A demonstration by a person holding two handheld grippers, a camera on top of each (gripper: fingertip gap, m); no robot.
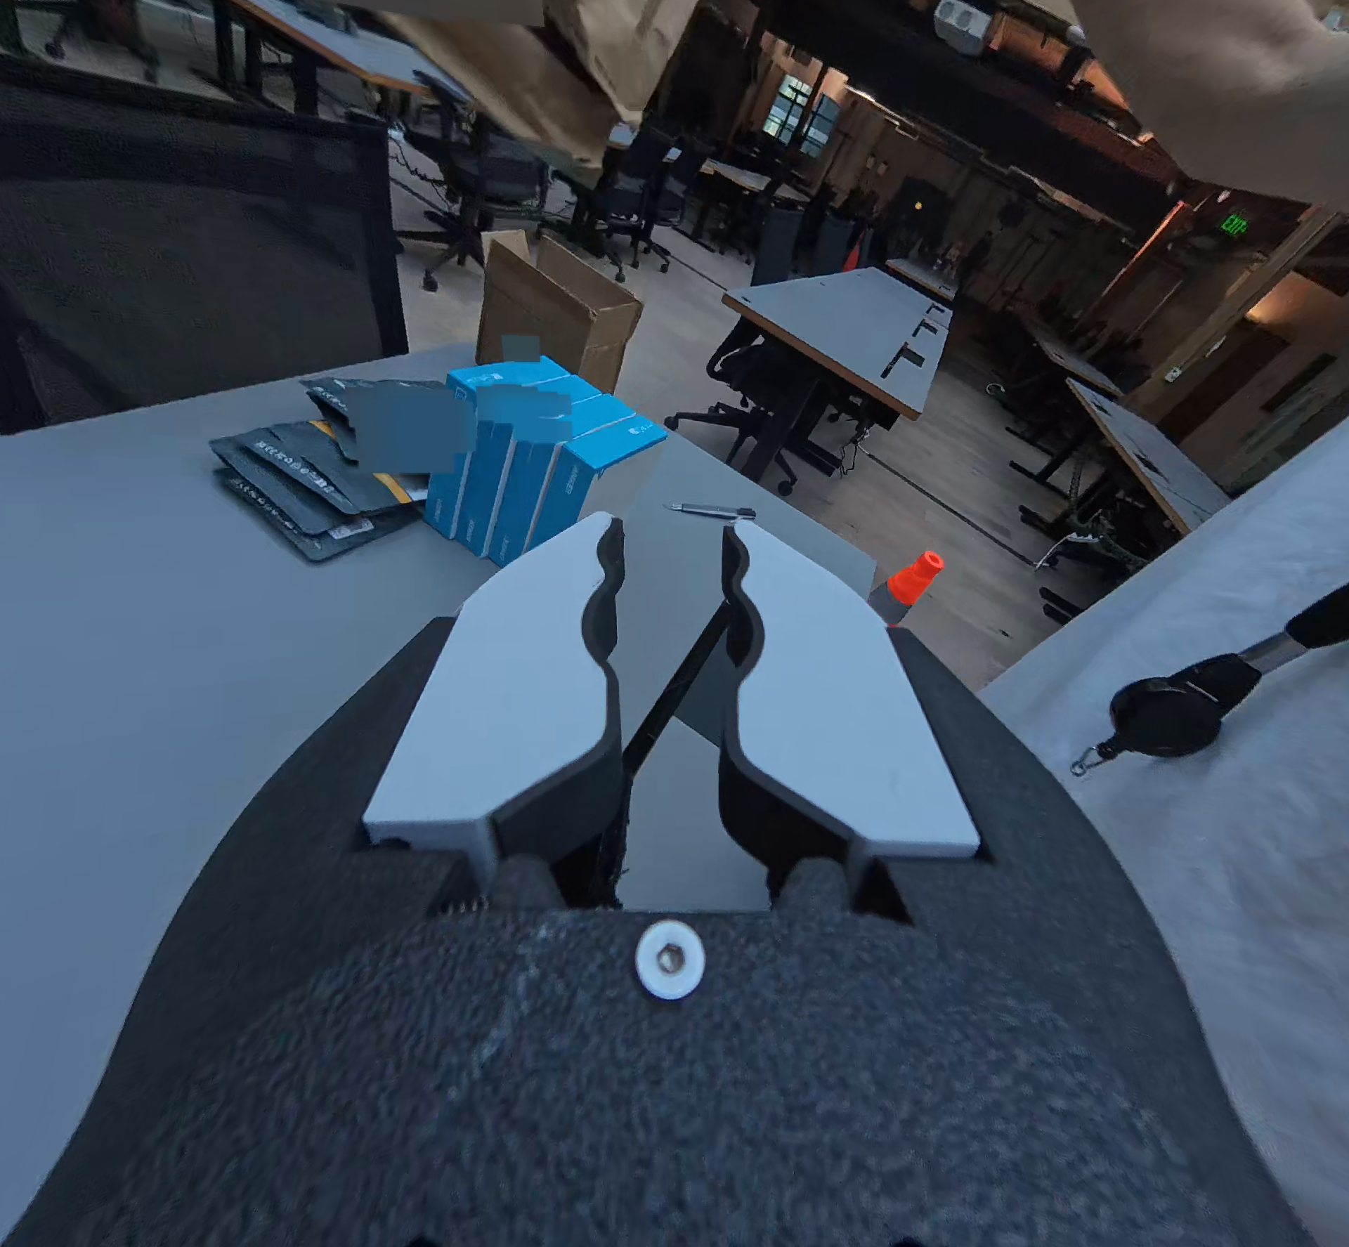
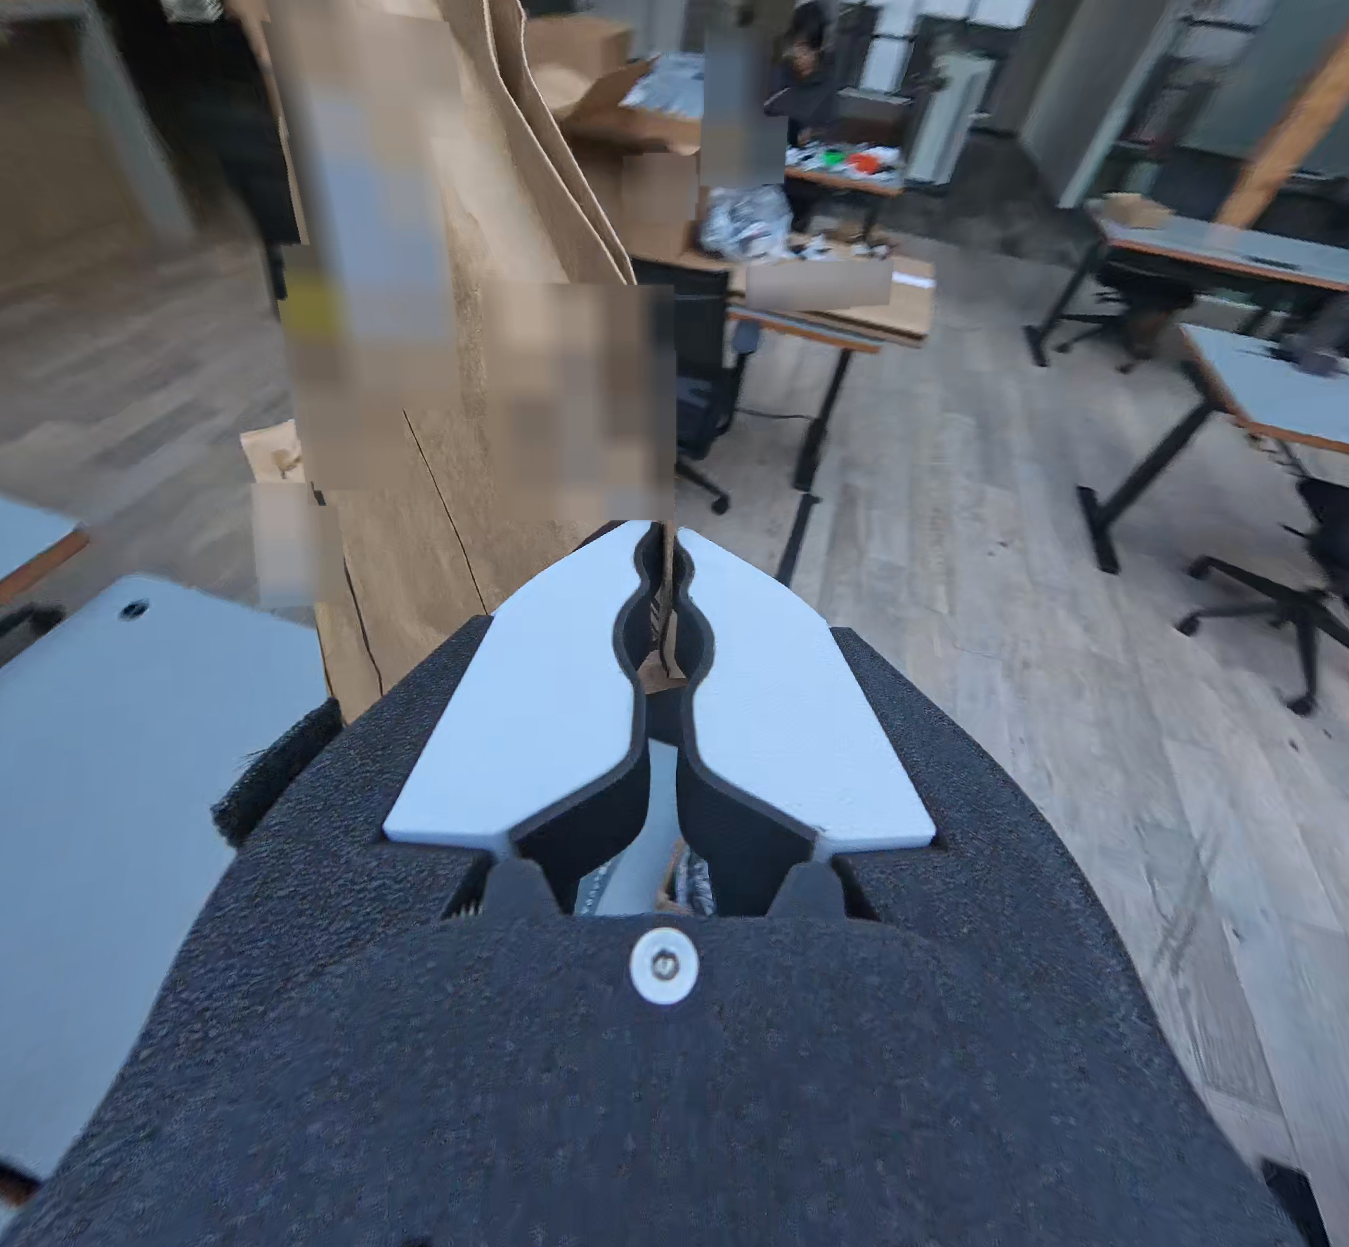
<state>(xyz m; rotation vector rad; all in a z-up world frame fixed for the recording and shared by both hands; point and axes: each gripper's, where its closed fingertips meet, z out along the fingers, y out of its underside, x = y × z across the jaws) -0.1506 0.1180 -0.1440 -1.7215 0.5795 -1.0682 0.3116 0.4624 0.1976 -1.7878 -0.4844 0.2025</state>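
The brown paper bag (image 2: 467, 482) hangs lifted above the surface (image 1: 146, 628), its thin edge pinched in the right gripper (image 2: 663, 540), so the paper could tear or slip free. The left gripper (image 1: 671, 533) stands narrowly parted and empty near the blue boxes (image 1: 525, 460).

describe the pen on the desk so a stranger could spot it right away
Find the grey desk in the left wrist view, then the blue boxes standing on it. Right of them, near the desk's far edge, lies the pen: thin, dark, flat and alone, unlike the boxes.
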